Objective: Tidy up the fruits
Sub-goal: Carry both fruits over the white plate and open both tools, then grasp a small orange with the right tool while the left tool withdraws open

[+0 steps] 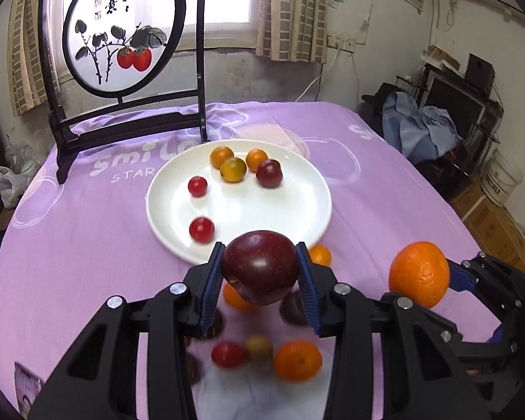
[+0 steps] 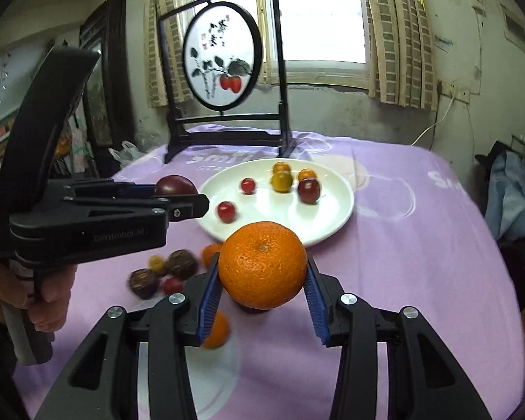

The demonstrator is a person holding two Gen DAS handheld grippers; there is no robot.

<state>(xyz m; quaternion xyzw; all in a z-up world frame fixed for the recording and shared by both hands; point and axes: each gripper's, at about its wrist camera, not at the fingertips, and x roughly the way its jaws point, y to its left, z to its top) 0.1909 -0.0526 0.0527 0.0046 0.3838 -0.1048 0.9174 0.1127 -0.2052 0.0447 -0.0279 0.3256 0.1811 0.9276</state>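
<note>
My left gripper [image 1: 260, 273] holds the dark red apple [image 1: 260, 267], my right gripper [image 2: 262, 276] the round orange [image 2: 262, 264], both just short of the white plate [image 1: 297, 217] ahead.

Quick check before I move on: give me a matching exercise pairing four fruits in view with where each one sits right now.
Things:
1. dark red apple
2. large orange
3. dark plum
4. small mandarin

Places:
A. on the purple tablecloth
B. in the right gripper
C. on the white plate
D. in the left gripper

Pairs: 1-D, 2-B, 3-C, 4-A
</note>
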